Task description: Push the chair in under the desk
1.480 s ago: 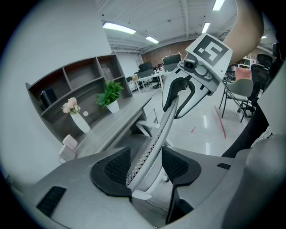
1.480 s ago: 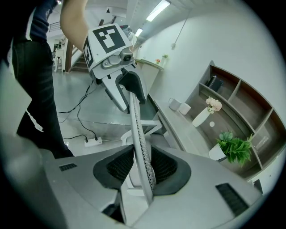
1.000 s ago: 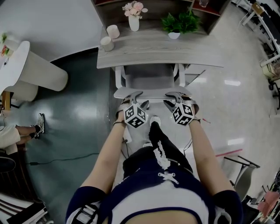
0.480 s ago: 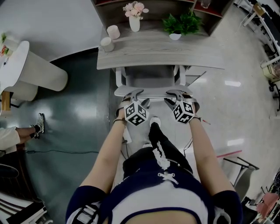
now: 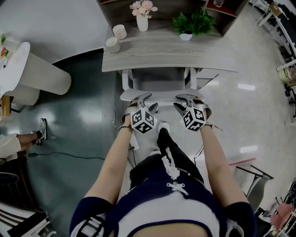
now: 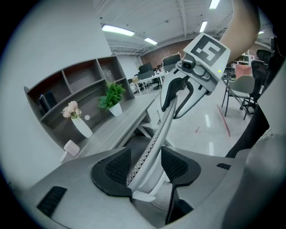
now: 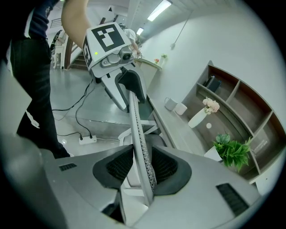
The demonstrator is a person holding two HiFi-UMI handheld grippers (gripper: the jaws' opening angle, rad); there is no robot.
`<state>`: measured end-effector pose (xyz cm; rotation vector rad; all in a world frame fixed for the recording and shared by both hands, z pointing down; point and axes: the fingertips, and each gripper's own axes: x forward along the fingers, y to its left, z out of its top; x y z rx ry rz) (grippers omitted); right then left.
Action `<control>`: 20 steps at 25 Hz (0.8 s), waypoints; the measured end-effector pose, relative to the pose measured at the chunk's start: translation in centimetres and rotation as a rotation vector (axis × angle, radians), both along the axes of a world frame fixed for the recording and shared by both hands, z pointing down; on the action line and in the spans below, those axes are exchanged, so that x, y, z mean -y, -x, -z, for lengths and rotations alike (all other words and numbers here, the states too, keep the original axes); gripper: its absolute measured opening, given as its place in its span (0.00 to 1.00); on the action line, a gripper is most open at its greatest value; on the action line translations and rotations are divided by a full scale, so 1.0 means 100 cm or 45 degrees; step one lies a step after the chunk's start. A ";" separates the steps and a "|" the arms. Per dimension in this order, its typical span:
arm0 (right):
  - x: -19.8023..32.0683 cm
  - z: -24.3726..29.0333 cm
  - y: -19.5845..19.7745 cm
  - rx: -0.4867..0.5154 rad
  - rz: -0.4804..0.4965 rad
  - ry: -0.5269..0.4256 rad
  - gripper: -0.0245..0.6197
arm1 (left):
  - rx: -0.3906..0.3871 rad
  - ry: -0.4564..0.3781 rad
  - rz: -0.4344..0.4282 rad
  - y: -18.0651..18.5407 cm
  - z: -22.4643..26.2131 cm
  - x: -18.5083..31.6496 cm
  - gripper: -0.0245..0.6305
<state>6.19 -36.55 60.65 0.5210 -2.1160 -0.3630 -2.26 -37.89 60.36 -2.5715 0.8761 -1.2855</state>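
Far left: dark green floor, with a white round table standing on it and a black cable trailing across.

Centre: grey wood-grain worktop set against a dark shelf unit.

Right: pale glossy floor with glare from the lights.

On the worktop, left to right:
- Two pale cylindrical cups; I cannot tell what is in them.
- A white vase holding pink flowers.
- A small white pot holding a leafy green plant.

The chair stands with its seat partly under the worktop and its back toward me.

My left hand-held gripper is clamped on the left part of the mesh back's top edge. My right hand-held gripper is clamped on the right part. In both gripper views the edge runs between the pads.
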 end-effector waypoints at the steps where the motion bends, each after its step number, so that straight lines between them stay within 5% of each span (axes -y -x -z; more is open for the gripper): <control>1: 0.000 0.000 0.000 -0.002 -0.001 -0.004 0.21 | 0.001 -0.001 0.001 0.000 0.000 0.000 0.37; 15: 0.000 0.000 0.000 -0.008 -0.006 0.007 0.21 | -0.002 0.009 0.006 -0.001 0.000 -0.001 0.37; 20: -0.005 0.008 0.002 0.032 -0.088 0.007 0.22 | -0.107 -0.029 0.042 -0.003 0.016 -0.009 0.37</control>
